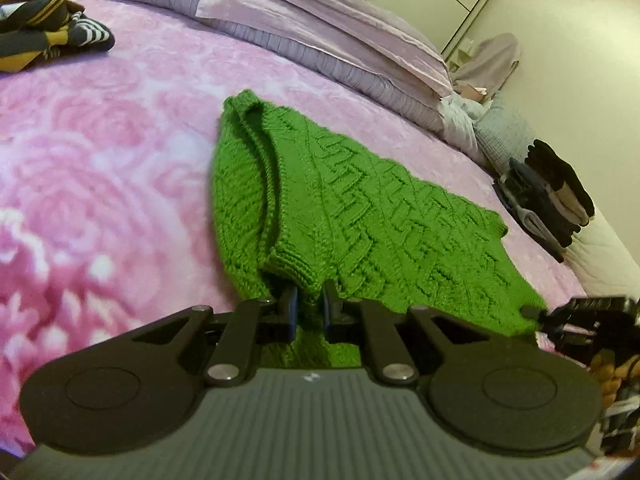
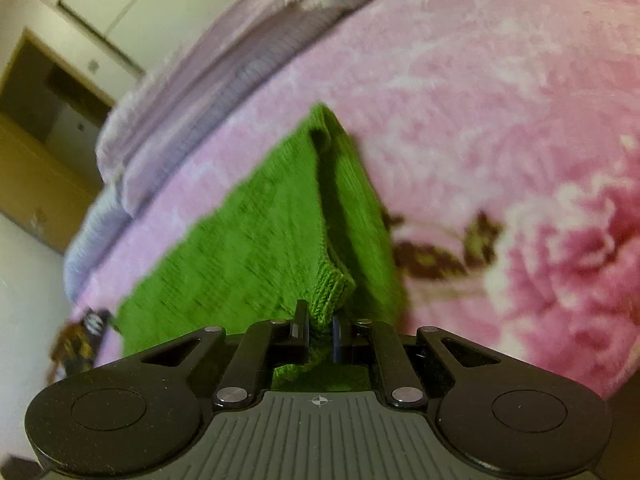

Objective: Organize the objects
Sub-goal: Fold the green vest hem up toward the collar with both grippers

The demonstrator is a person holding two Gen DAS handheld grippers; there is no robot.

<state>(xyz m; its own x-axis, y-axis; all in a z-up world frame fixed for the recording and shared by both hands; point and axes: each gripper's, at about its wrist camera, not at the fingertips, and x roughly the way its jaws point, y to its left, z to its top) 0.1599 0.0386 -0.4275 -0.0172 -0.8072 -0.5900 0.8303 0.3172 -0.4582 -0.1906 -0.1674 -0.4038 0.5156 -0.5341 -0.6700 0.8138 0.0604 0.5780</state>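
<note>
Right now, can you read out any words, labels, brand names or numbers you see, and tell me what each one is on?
None can be read.
Green knit: no label showing.
Pink blanket: flower pattern only.
Left hand-held gripper and right hand-held gripper: a small mark on each body, no letters.
Dark item at the bed's edge: white marking, too blurred.

Left wrist view. Sweater (image 1: 340,208): on blanket (image 1: 100,152), centre. Pillows (image 1: 320,32): behind it, 12 o'clock. Striped clothes (image 1: 48,28): on blanket, 10 o'clock. Folded stack (image 1: 548,196): bed edge, 3 o'clock. Both grippers: at sweater's near hem, 6 o'clock.
</note>
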